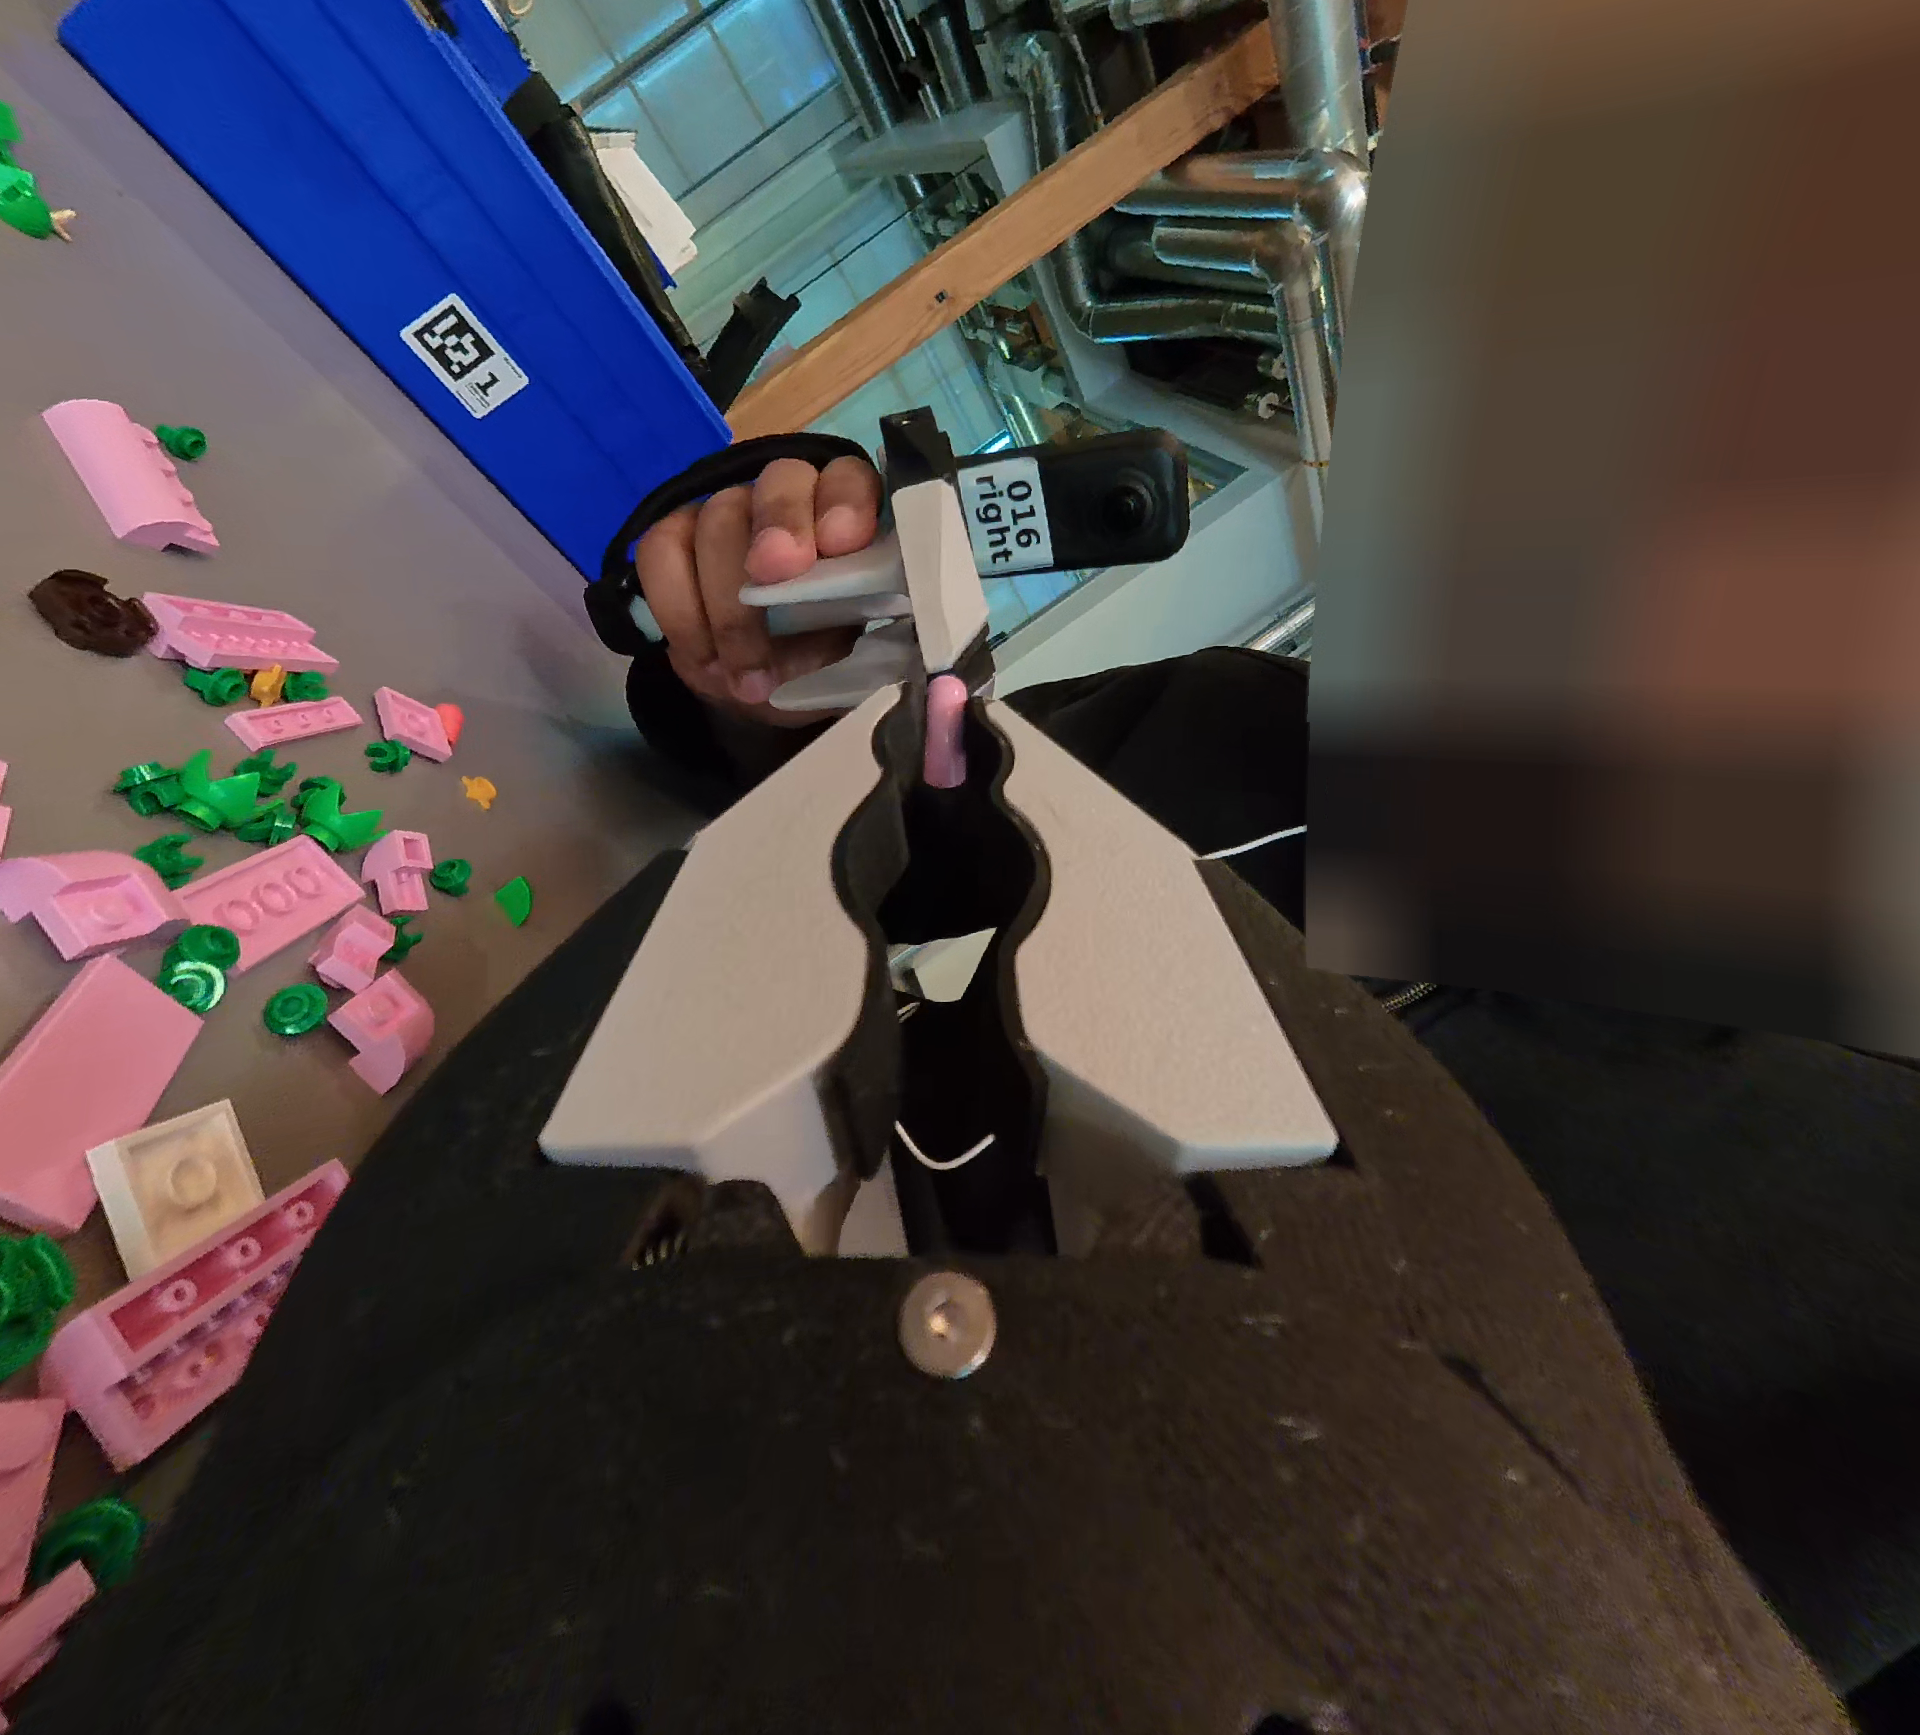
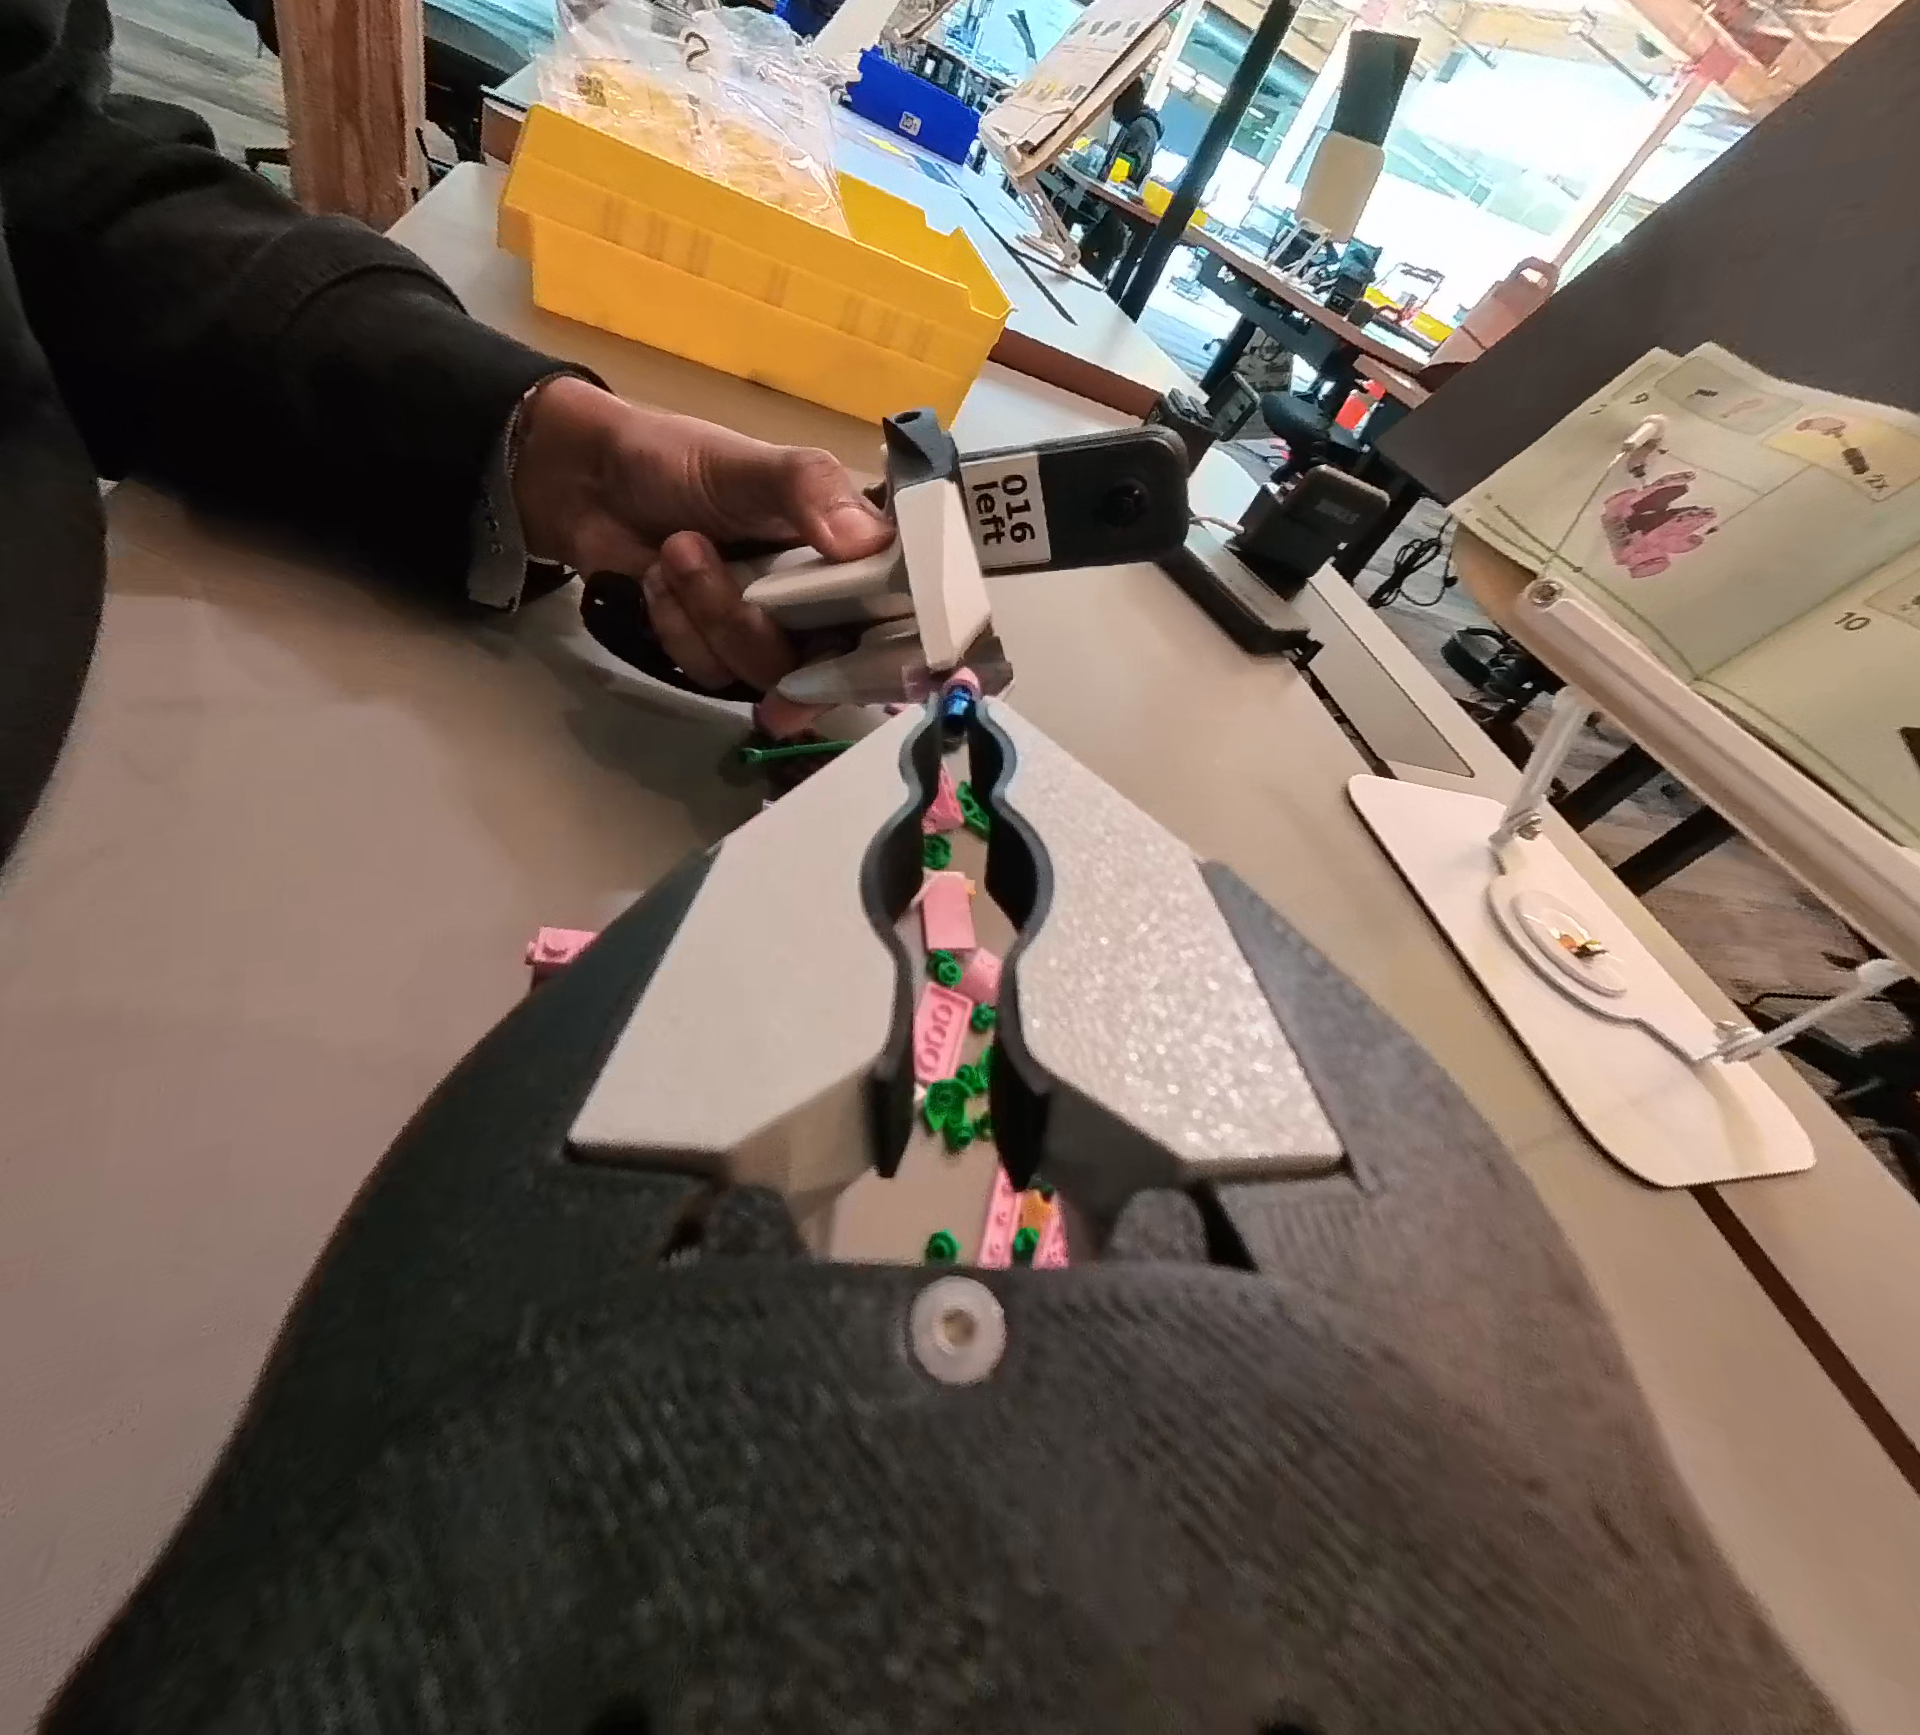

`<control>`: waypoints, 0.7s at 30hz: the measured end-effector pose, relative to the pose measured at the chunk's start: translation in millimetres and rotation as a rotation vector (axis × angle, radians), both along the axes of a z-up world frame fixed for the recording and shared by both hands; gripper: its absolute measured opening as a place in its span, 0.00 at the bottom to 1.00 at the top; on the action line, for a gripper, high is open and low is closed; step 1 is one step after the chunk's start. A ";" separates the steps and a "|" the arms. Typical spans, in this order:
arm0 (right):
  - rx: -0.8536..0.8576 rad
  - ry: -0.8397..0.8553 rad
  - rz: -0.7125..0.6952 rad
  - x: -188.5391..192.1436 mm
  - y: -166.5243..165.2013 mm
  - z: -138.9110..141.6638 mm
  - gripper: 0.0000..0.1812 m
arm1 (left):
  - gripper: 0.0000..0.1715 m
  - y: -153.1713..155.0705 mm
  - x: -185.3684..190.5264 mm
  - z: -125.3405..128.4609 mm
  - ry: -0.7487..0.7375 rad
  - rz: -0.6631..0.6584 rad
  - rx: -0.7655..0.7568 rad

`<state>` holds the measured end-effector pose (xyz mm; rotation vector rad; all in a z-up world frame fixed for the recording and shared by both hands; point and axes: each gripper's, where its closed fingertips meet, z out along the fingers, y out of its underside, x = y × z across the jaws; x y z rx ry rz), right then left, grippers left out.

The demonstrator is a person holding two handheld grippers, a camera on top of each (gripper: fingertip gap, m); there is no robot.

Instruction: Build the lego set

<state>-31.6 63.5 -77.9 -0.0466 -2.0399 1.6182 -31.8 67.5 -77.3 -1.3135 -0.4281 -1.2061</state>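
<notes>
While tip to tip, left tongs (image 1: 943,717) pinch pink piece (image 1: 945,735).

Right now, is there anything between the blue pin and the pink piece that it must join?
Nothing visible. The right tool holds the blue pin, and its tip already meets the pink piece held by the left tool. Both are in the air, above the table.

The left gripper (image 1: 943,729) had matt, grainy grey plastic fingers on a rough black printed body. Glossy pink bricks (image 1: 260,896) and shiny green studs (image 1: 197,968) lay at left on a smooth matt table (image 1: 343,542). Upper left, the yellow bin (image 2: 748,272) looked smooth plastic, the post (image 2: 343,2) bare wood.
</notes>
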 end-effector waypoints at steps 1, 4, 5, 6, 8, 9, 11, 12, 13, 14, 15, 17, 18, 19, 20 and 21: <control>0.000 -0.010 0.006 0.6 -0.2 -0.2 0.01 | 0.03 -0.2 0.6 -0.3 -0.001 -0.004 -0.003; -0.005 -0.031 0.011 1.5 -0.5 0.0 0.01 | 0.03 -0.3 1.7 -0.1 -0.013 -0.015 -0.004; -0.006 -0.037 0.012 1.7 -0.5 0.0 0.01 | 0.03 -0.2 1.8 -0.3 -0.016 -0.016 -0.006; -0.004 -0.047 0.010 1.5 -0.5 -0.7 0.01 | 0.03 -0.1 1.8 -1.0 -0.017 -0.018 -0.011; 0.015 -0.069 0.005 0.4 -0.1 -4.5 0.01 | 0.03 0.7 0.8 -4.6 -0.017 -0.016 -0.035; 0.013 -0.079 0.006 0.3 0.1 -5.2 0.01 | 0.03 0.9 1.4 -5.0 -0.015 -0.018 -0.040; 0.011 -0.090 0.011 2.4 0.6 -6.1 0.01 | 0.03 1.6 3.7 -6.1 0.002 -0.024 -0.058; 0.026 -0.081 0.005 2.8 1.1 -8.0 0.01 | 0.03 2.2 4.5 -8.1 0.013 -0.025 -0.073; 0.039 -0.071 -0.001 3.4 1.4 -9.7 0.01 | 0.03 2.4 5.1 -9.4 0.016 -0.028 -0.080; 0.043 -0.070 -0.004 3.8 1.5 -10.4 0.01 | 0.03 2.8 5.5 -10.0 0.004 -0.034 -0.077; 0.045 -0.076 -0.005 3.9 1.9 -11.2 0.01 | 0.03 3.3 5.7 -11.1 -0.009 -0.039 -0.076; 0.064 -0.094 0.002 4.8 2.6 -15.9 0.01 | 0.03 4.6 6.8 -16.2 -0.006 -0.046 -0.103; 0.074 -0.100 0.009 5.8 2.7 -18.6 0.01 | 0.03 5.7 8.6 -19.0 0.010 -0.052 -0.122; 0.081 -0.113 0.020 7.7 1.9 -21.6 0.01 | 0.03 6.8 11.6 -20.5 0.024 -0.063 -0.132; 0.062 -0.117 0.024 8.4 2.2 -20.0 0.01 | 0.03 7.0 12.0 -18.9 0.014 -0.066 -0.123; 0.053 -0.123 0.022 7.9 2.6 -18.5 0.01 | 0.03 7.5 11.3 -17.5 0.001 -0.061 -0.110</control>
